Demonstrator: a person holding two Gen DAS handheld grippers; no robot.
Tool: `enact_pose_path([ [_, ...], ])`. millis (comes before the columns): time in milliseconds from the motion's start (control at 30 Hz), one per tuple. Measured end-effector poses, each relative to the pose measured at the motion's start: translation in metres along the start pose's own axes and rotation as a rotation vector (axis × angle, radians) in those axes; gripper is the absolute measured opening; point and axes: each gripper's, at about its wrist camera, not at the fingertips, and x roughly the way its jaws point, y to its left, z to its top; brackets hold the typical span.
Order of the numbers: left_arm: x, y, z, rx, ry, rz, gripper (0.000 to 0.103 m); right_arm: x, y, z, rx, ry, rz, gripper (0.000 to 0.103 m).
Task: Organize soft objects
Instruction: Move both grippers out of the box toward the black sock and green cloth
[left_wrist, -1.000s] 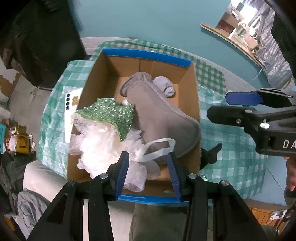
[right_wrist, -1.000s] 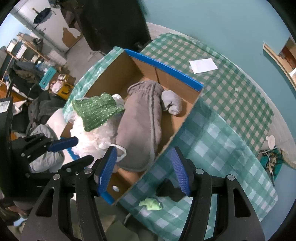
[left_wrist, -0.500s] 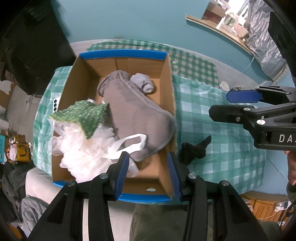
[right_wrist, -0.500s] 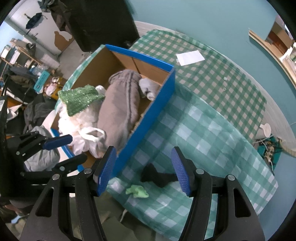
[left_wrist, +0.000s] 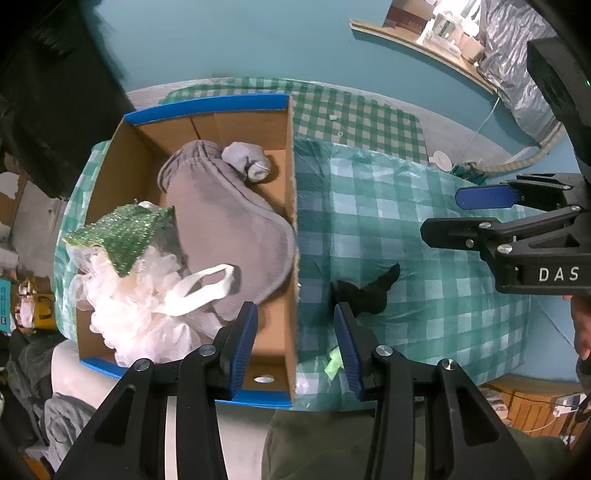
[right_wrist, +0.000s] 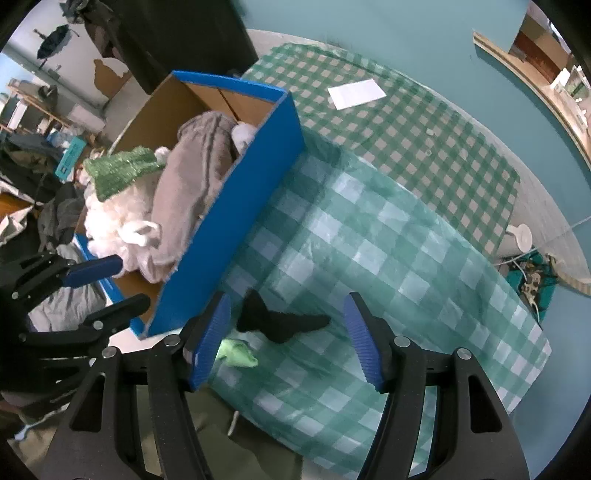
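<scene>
While the cardboard box (left_wrist: 288, 206) served as the collecting place on the checked tablecloth (right_wrist: 406, 229), most of the soft things already lay inside it, which suggested the sorting was well along. Filling the middle of the box was a grey slipper (left_wrist: 229, 229), probably laid lengthwise because it was the bulkiest item. At the box's near left corner sat a white mesh sponge (left_wrist: 129, 317), with a green glittery cloth (left_wrist: 125, 236) draped on top of it. A balled grey sock (left_wrist: 247, 160) was tucked into the box's far end.

Just outside the box's blue right wall lay a black sock (right_wrist: 280, 317), not yet put away, and nearer the table edge a small light-green scrap (right_wrist: 238, 352).

Above the black sock hung the right gripper (right_wrist: 286, 332), its jaws opening and empty, seemingly readied to take it. Over the box's near right corner, the left gripper (left_wrist: 293, 343) stood parted and held nothing.
</scene>
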Motion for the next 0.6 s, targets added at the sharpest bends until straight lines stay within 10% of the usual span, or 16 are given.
enact_pose_path([
  [600, 0.027, -0.038, -0.037, -0.117, 0.060, 0.026, 0.044, 0.047, -0.007, -0.016, -0.212, 0.080, 0.028, 0.068],
])
